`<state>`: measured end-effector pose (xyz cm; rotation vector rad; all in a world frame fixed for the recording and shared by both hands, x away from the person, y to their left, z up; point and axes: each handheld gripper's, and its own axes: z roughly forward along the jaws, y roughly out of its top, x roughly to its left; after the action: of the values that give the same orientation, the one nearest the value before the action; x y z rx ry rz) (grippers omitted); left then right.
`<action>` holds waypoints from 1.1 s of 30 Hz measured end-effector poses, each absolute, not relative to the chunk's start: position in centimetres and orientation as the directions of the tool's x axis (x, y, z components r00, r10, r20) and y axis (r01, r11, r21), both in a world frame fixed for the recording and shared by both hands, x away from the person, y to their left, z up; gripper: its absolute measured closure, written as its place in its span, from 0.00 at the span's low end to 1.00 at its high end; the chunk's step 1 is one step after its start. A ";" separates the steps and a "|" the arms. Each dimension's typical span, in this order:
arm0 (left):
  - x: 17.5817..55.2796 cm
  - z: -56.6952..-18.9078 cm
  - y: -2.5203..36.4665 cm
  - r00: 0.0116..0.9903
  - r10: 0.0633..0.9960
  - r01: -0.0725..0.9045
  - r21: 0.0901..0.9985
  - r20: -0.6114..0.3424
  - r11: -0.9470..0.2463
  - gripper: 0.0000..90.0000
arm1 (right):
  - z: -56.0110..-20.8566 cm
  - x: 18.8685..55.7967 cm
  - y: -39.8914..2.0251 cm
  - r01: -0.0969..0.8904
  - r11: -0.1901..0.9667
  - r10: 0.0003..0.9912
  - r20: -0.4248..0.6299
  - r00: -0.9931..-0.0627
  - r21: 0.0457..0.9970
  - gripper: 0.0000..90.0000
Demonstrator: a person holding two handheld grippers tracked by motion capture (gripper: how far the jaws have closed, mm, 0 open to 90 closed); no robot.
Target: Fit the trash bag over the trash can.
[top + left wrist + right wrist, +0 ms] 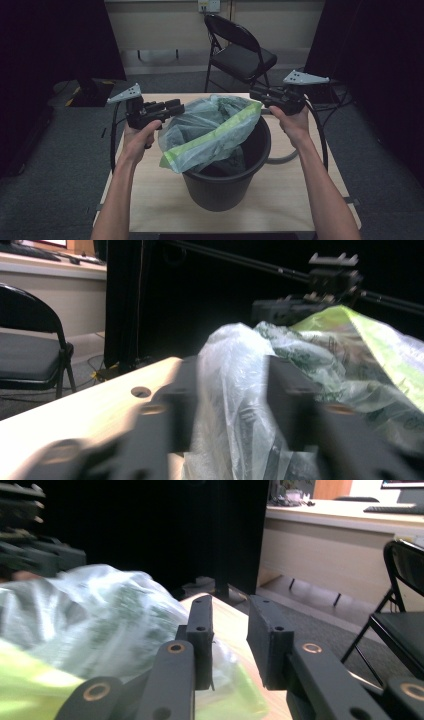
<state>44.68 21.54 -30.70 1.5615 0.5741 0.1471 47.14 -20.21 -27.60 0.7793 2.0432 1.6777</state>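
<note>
A translucent plastic bag (210, 130) with a green rim band drapes over and into a black bucket (235, 182) on the wooden table (150, 195). My left gripper (177, 106) is at the bag's left edge. In the left gripper view my left gripper (232, 370) has its jaws apart, with bag film (310, 355) bulging loosely between them and not pinched. My right gripper (255, 93) is at the bag's far right edge. In the right gripper view my right gripper (231, 612) stands open; the bag (100, 625) lies beside its left jaw, and the gap is bare.
A black folding chair (240, 50) stands behind the table. A grey cable (280, 159) curls on the table to the right of the bucket. Dark curtains flank both sides. Bare tabletop lies in front of the bucket.
</note>
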 end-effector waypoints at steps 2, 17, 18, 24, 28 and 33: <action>44.3 -30.7 21.8 0.869 0.433 0.247 0.968 -0.237 0.036 0.88 | -27.3 46.6 -20.3 0.164 0.121 0.623 0.054 -0.780 0.979 0.77; 41.4 -30.5 23.9 0.871 0.448 0.206 0.978 -0.199 0.034 0.92 | -27.8 43.9 -20.9 0.193 0.131 0.591 0.079 -0.803 0.972 0.62; 41.6 -30.4 23.8 0.871 0.447 0.205 0.978 -0.204 0.048 0.86 | -28.1 44.0 -20.9 0.203 0.135 0.585 0.087 -0.806 0.970 0.62; 43.7 -29.7 22.0 0.850 0.486 0.227 0.974 -0.202 0.008 0.54 | -28.7 44.7 -20.4 0.223 0.141 0.556 0.109 -0.824 0.965 0.79; 44.8 -30.3 21.4 0.854 0.464 0.257 0.966 -0.236 0.019 0.59 | -28.6 45.2 -20.2 0.218 0.123 0.535 0.120 -0.836 0.968 0.93; 44.4 -30.7 21.5 0.863 0.448 0.245 0.969 -0.233 0.030 0.85 | -27.9 46.2 -19.6 0.205 0.123 0.540 0.108 -0.835 0.971 1.00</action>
<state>44.37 21.50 -30.67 1.5586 0.5637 0.1693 46.17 -19.56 -27.88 0.7315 2.1320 1.7716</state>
